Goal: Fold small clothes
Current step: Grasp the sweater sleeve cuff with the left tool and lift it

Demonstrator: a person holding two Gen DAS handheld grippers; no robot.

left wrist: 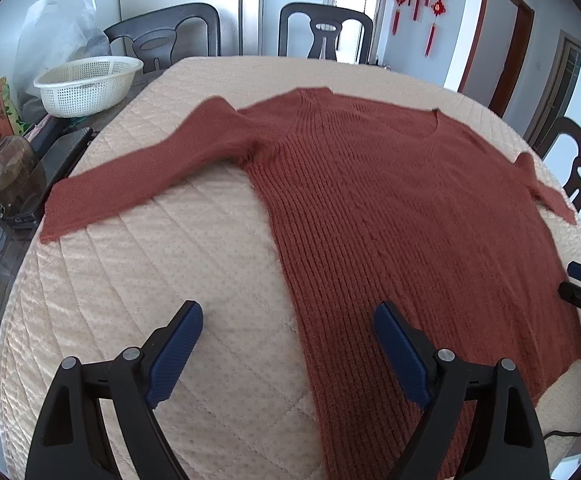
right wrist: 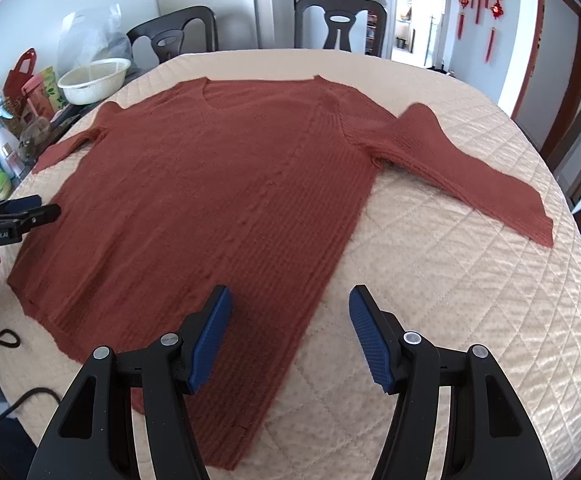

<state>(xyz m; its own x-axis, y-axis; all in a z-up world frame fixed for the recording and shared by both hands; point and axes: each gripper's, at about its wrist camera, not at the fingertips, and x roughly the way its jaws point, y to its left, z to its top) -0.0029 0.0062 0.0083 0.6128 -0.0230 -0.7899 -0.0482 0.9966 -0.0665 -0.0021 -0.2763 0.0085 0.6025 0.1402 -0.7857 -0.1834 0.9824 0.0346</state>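
Lying flat across the quilted table [left wrist: 170, 248], the rust sweater [left wrist: 390, 208] fills mid-frame; left tool [left wrist: 288, 344] and right tool [right wrist: 290, 330] both spread, empty.

We read one text only: "GenRobot.AI" in white letters on the black body of the left claw [right wrist: 30, 210], seen at the left edge of the right wrist view. Packets and bottles [right wrist: 6, 148] at the desk's far left carry print, but it is too small and blurred to read. We read nothing in the left wrist view.
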